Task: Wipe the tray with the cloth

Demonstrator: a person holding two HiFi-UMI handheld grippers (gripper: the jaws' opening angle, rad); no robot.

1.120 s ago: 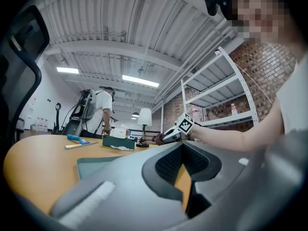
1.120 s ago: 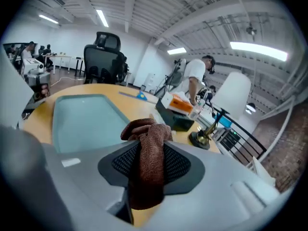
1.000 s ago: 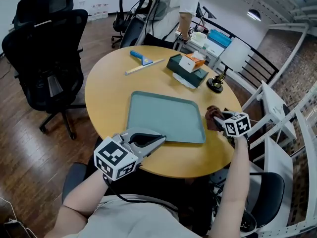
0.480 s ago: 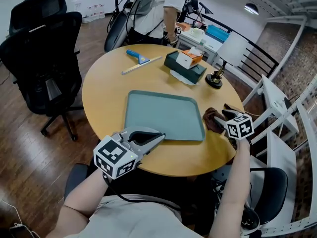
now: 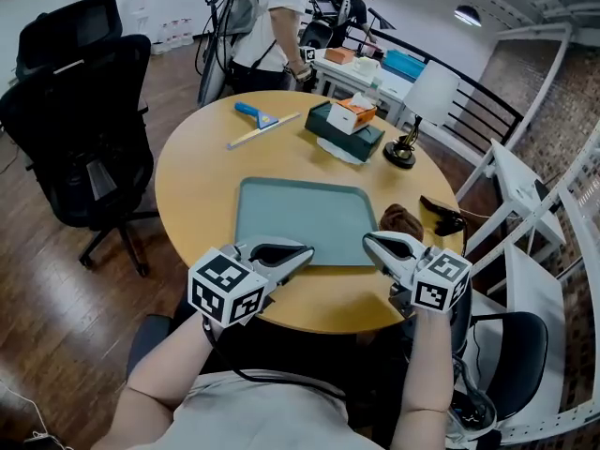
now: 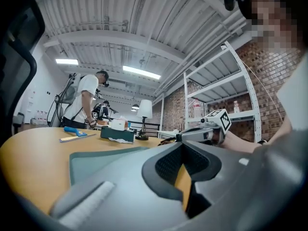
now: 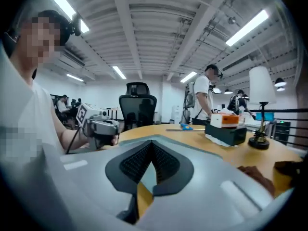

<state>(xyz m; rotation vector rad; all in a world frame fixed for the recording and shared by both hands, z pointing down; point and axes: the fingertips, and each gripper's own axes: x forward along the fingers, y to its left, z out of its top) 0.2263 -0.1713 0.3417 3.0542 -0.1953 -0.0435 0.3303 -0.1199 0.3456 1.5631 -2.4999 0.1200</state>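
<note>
At the table's (image 5: 192, 172) near edge, the left gripper (image 5: 304, 251) has its jaws pressed together on nothing, tips at the near rim of the green tray (image 5: 300, 216). The tray lies flat mid-table. The right gripper (image 5: 367, 239) is at the tray's near right corner, its jaws just closed and empty. The brown cloth (image 5: 401, 221) lies crumpled beside the tray's right rim, near the table's right edge.
</note>
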